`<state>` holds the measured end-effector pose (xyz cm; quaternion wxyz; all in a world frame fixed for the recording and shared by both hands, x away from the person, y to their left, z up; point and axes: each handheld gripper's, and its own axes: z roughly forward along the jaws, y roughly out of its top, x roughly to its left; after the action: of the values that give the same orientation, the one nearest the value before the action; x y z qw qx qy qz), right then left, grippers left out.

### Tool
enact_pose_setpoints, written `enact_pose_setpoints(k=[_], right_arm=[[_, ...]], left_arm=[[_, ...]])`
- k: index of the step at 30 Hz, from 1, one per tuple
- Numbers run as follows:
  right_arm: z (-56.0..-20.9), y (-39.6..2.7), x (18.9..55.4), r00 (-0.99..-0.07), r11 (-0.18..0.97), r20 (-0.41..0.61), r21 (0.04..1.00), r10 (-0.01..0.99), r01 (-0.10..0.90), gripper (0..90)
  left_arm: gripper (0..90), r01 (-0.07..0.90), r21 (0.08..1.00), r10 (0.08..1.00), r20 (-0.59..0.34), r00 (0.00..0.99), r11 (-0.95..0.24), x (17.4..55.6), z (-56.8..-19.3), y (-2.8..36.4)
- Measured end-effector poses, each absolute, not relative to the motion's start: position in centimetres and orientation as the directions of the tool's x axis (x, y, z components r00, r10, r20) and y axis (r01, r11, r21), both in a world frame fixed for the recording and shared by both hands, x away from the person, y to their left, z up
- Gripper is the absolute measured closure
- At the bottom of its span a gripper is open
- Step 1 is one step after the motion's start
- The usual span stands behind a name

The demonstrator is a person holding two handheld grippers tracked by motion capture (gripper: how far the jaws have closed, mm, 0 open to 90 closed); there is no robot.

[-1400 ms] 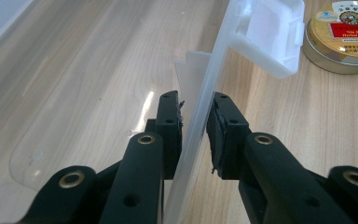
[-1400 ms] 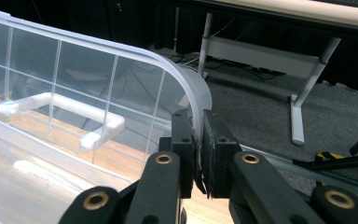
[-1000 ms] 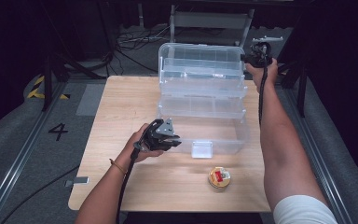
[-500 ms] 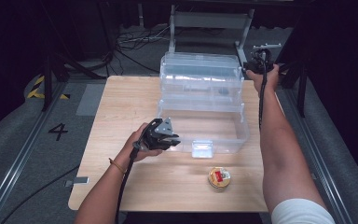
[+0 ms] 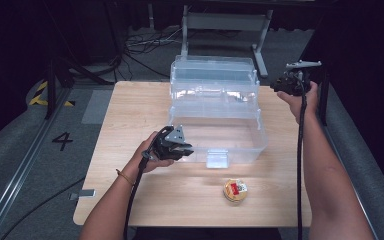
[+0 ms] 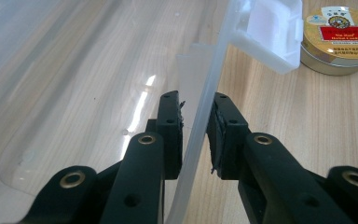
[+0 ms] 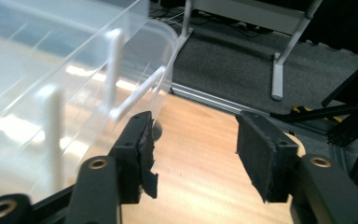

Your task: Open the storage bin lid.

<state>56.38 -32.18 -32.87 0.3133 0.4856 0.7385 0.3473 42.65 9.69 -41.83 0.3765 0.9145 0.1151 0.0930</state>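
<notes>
Pinching box wall (image 6: 200, 116), left hand-held gripper (image 6: 196, 135); right hand-held gripper (image 7: 193, 154) seemingly just released

Round yellow tin (image 5: 235, 190) near table (image 5: 130, 125) front edge; metal stand (image 5: 225, 22) behind.

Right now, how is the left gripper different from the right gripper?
The left gripper has its jaws closed on the front wall of the clear plastic box, while the right gripper has just been opening and has nothing between its jaws. The left gripper sits low at the box's near left corner; the right gripper is held beside the box's raised lid at the far right. Both are black, two-jawed and hand-held.
</notes>
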Motion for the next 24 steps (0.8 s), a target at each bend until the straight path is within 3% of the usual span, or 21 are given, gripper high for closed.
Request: enact_pose_setpoints(k=[9,24], right_arm=[[-32.1,-32.2,52.2,-0.42,0.361,-0.146,0.792,0.896,0.493,33.7],[-31.9,-31.9,45.9,-0.546,0.45,-0.167,0.777,0.821,0.439,29.7]], left_arm=[[75.6,0.147,0.711,0.284,0.077,0.956,-0.688,42.6,-41.9,9.8],[76.3,0.145,0.715,0.279,0.073,0.957,-0.684,42.7,-41.9,9.9]])
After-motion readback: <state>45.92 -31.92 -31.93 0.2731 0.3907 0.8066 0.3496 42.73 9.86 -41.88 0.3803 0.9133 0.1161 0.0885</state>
